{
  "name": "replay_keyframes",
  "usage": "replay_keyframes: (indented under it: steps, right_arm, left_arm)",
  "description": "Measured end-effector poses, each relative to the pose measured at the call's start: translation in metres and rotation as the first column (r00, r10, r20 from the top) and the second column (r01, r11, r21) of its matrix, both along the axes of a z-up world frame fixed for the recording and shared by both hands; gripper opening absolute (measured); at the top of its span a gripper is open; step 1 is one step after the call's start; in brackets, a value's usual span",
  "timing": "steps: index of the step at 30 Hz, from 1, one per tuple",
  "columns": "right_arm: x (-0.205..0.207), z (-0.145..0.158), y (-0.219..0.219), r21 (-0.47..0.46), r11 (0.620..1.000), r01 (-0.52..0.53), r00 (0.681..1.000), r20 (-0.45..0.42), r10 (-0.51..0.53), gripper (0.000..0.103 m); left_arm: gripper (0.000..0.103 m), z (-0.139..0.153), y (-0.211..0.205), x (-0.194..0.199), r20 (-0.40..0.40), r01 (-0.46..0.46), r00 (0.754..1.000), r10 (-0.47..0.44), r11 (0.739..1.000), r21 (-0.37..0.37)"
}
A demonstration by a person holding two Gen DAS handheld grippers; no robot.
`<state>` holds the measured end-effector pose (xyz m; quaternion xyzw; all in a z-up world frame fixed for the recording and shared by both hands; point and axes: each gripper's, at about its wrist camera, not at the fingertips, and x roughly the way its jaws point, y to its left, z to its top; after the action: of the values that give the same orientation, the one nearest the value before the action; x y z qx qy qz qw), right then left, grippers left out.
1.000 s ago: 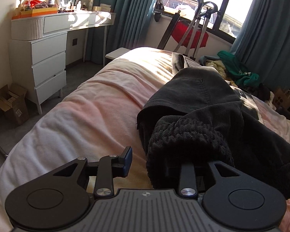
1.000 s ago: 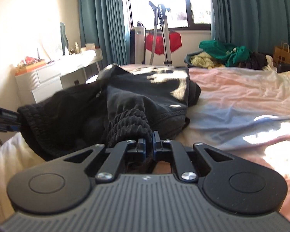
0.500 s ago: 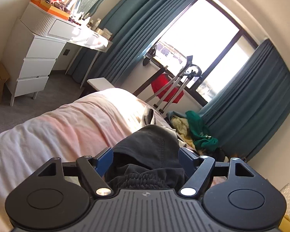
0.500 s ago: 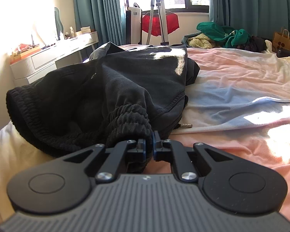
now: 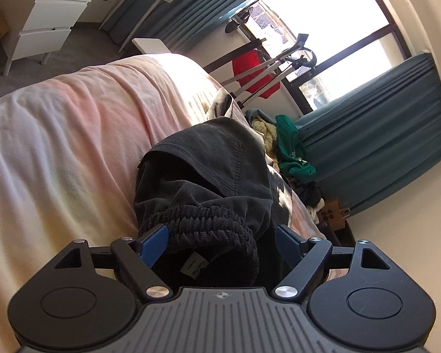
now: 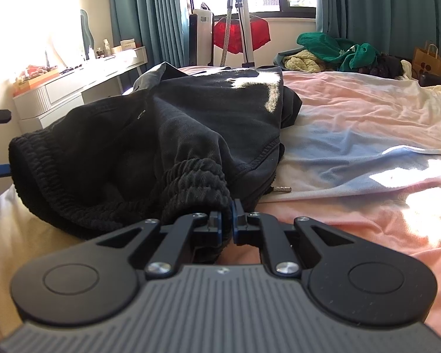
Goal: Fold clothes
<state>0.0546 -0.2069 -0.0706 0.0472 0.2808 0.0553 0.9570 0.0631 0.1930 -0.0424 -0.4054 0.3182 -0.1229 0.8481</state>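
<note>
The black cotton trousers with a ribbed elastic waistband [image 6: 167, 135] are lying bunched across the pink bed sheet [image 6: 367, 111], mid-frame. The right hand-held gripper [image 6: 226, 220] is pinching the waistband; the left hand-held gripper [image 5: 220, 242] is spread wide, straddling it.

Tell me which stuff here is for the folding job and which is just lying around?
For the job:
- black pants on the bed
- right gripper, shut on the ribbed waistband
- left gripper, open around the waistband

Just lying about:
- green garment
- yellow cloth
- red cloth on the stand
- paper bag
- white dresser
</note>
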Motion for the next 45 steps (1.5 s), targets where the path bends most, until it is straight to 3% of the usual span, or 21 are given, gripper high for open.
replay_keyframes:
  steps: [3, 8, 11, 20, 24, 25, 26, 27, 29, 33, 36, 42, 45]
  right_arm:
    - [0.0, -0.001, 0.0, -0.001, 1.0, 0.002, 1.0, -0.001, -0.002, 0.01]
    - [0.0, -0.001, 0.001, 0.002, 1.0, 0.007, 1.0, -0.004, -0.007, 0.01]
    - [0.0, -0.002, 0.001, 0.004, 1.0, 0.009, 1.0, -0.007, -0.009, 0.01]
    - [-0.001, -0.003, 0.002, -0.002, 1.0, 0.015, 1.0, -0.002, -0.015, 0.011]
    - [0.0, -0.006, 0.002, -0.011, 1.0, 0.013, 1.0, -0.007, -0.013, 0.011]
    - [0.0, -0.007, 0.002, -0.015, 1.0, 0.011, 1.0, -0.01, -0.011, 0.011]
    - [0.001, -0.008, 0.003, -0.019, 1.0, 0.009, 1.0, -0.014, -0.01, 0.011]
    - [0.001, -0.009, 0.004, -0.023, 1.0, 0.008, 1.0, -0.019, -0.009, 0.011]
    - [0.002, -0.011, 0.005, -0.029, 1.0, 0.007, 1.0, -0.029, -0.007, 0.012]
    - [0.002, -0.014, 0.007, -0.038, 0.999, -0.004, 0.999, -0.039, 0.002, 0.014]
    - [0.003, -0.018, 0.008, -0.056, 0.998, 0.007, 0.999, -0.052, -0.01, 0.021]
    - [0.0, -0.016, 0.014, -0.056, 0.998, -0.029, 1.0, -0.011, 0.028, 0.036]
    - [-0.003, -0.015, 0.022, -0.081, 0.995, -0.057, 0.998, 0.024, 0.059, 0.036]
  left_arm:
    - [0.083, -0.001, 0.001, -0.001, -0.004, 0.052, 0.999, -0.052, 0.997, -0.057]
    - [0.087, 0.003, -0.027, 0.004, -0.021, 0.21, 0.978, -0.209, 0.977, 0.043]
    - [0.087, -0.006, -0.038, 0.012, -0.038, 0.303, 0.952, -0.303, 0.953, -0.019]
    - [0.088, -0.036, -0.063, 0.052, -0.054, 0.245, 0.968, -0.244, 0.97, 0.006]
    - [0.076, -0.05, -0.074, 0.069, -0.061, 0.219, 0.974, -0.217, 0.976, 0.018]
    - [0.063, -0.051, -0.075, 0.072, -0.052, 0.217, 0.975, -0.215, 0.975, 0.036]
    - [0.046, -0.049, -0.074, 0.071, -0.032, 0.209, 0.978, -0.208, 0.977, 0.047]
    - [0.037, -0.046, -0.069, 0.068, -0.009, 0.192, 0.981, -0.191, 0.981, 0.04]
    - [0.025, -0.04, -0.06, 0.063, 0.038, 0.156, 0.987, -0.157, 0.987, 0.026]
    - [0.012, -0.029, -0.042, 0.054, 0.129, 0.087, 0.988, -0.085, 0.996, -0.008]
    - [0.009, -0.026, -0.017, 0.044, 0.176, 0.015, 0.984, 0.01, 0.99, -0.139]
    - [0.009, -0.046, 0.023, 0.04, 0.056, -0.191, 0.975, 0.217, 0.936, -0.297]
    - [0.01, -0.066, 0.043, 0.044, -0.094, -0.329, 0.944, 0.316, 0.896, -0.296]
